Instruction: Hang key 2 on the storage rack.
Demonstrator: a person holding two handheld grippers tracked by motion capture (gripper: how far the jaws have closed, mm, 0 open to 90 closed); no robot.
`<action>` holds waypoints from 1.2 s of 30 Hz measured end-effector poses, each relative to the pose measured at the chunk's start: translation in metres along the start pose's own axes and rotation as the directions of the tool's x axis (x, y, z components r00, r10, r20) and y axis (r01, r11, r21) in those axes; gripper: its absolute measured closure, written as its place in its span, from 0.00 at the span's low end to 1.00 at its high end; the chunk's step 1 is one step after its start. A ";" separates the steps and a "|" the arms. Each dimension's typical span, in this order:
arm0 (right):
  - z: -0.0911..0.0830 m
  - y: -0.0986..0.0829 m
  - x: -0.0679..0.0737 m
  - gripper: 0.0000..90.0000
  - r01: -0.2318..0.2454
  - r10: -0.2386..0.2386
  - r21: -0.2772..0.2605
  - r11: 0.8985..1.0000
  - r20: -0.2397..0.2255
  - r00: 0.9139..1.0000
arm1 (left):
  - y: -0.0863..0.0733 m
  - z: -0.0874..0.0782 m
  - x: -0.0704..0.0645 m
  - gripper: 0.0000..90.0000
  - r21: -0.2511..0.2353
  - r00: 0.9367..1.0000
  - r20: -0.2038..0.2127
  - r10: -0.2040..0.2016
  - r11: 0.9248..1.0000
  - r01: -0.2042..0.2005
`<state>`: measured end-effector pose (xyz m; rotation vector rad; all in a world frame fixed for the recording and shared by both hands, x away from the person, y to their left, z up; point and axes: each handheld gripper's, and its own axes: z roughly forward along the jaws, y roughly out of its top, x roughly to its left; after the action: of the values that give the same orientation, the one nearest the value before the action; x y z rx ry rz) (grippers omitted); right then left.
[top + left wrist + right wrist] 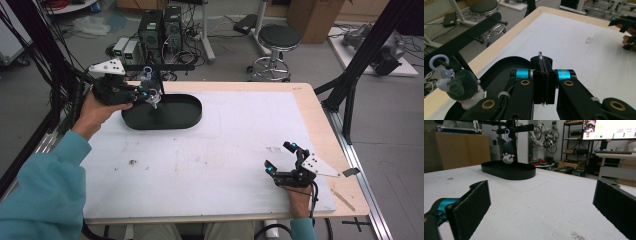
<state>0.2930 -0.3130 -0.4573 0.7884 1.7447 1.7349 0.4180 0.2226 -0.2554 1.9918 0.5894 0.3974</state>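
Clear piece (540,57), thin and seen edge-on (ring or clip, cannot tell which), pinched flat between the clenched jaws of left gripper (545,75), just above the tray (499,63). Probably light, stiff, slick and somewhat brittle; best gripped gently across the flat faces, not on the edge. Plush (461,87) hanging over the tray from a lilac clip (439,62) on the rack (469,35): soft, light, best taken by that clip. Right gripper (279,156) resting well away from the tray, jaws spread wide, grasping nothing. Writing on screen (609,128) beyond the tray too small to read; no brand legible.
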 end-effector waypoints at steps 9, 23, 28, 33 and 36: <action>0.000 0.000 -0.001 0.01 0.005 -0.005 -0.004 1.000 0.001 1.000 | 0.021 0.018 0.014 0.98 0.029 0.999 -0.038 -0.006 1.000 0.007; 0.000 0.000 0.000 0.01 0.003 -0.003 -0.001 1.000 0.002 1.000 | 0.041 0.038 0.035 0.98 0.089 0.998 -0.058 -0.016 0.996 0.021; 0.001 0.000 0.000 0.01 0.006 -0.006 -0.003 1.000 0.001 1.000 | 0.049 0.045 0.038 0.98 0.120 0.998 -0.070 0.004 0.993 0.004; 0.001 0.000 0.000 0.01 0.005 -0.005 -0.002 1.000 0.002 1.000 | 0.054 0.052 0.043 0.98 0.136 0.997 -0.072 -0.002 0.991 0.012; 0.001 0.000 0.000 0.01 0.002 -0.002 -0.002 1.000 0.002 1.000 | 0.051 0.057 0.048 0.98 0.159 0.996 -0.084 -0.006 0.987 0.019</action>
<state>0.2934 -0.3126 -0.4572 0.7871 1.7412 1.7336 0.4983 0.1876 -0.2353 2.1311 0.7049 0.4388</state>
